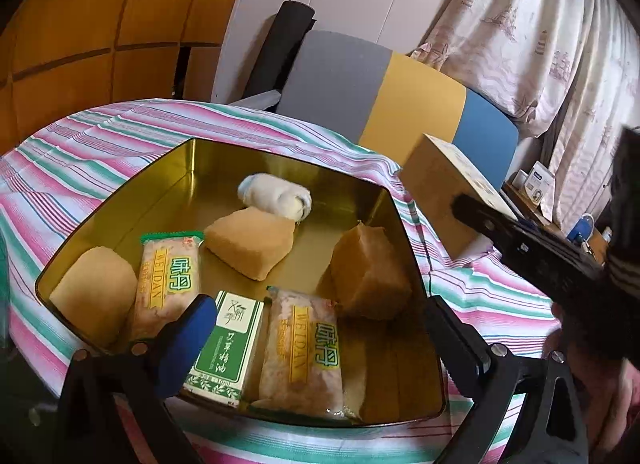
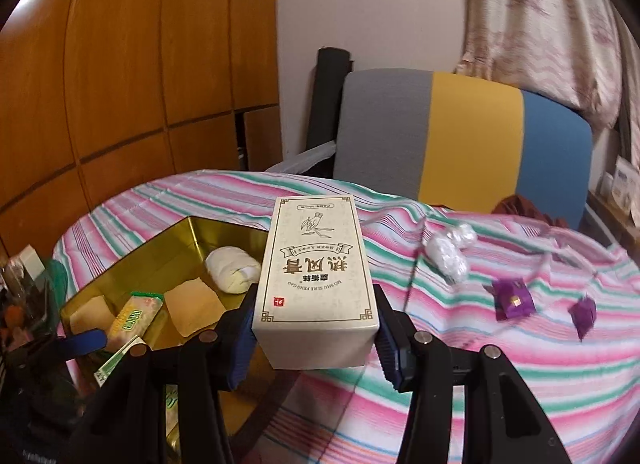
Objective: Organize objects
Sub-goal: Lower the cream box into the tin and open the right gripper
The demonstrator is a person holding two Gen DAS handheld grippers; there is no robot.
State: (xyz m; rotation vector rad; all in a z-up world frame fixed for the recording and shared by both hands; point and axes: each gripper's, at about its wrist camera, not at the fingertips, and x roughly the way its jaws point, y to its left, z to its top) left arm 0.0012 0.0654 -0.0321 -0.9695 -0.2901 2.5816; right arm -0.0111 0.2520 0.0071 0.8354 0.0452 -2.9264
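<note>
A gold tin box [image 1: 192, 168] sits on the striped tablecloth and holds two WEIDAN snack packs [image 1: 166, 284], a green box [image 1: 224, 348], tan wrapped blocks [image 1: 252, 242] and a white bundle [image 1: 276, 194]. My left gripper [image 1: 320, 332] is open over the tin's near side, empty. My right gripper [image 2: 316, 328] is shut on a cream carton with Chinese lettering [image 2: 316, 264], held above the cloth just right of the tin [image 2: 160, 236]. The carton also shows in the left wrist view [image 1: 444, 192].
On the cloth to the right lie a clear plastic wad [image 2: 450, 250] and two purple wrapped pieces [image 2: 512, 300]. A grey, yellow and blue chair [image 2: 460, 136] stands behind the table. Clutter [image 2: 24, 288] sits at the left edge.
</note>
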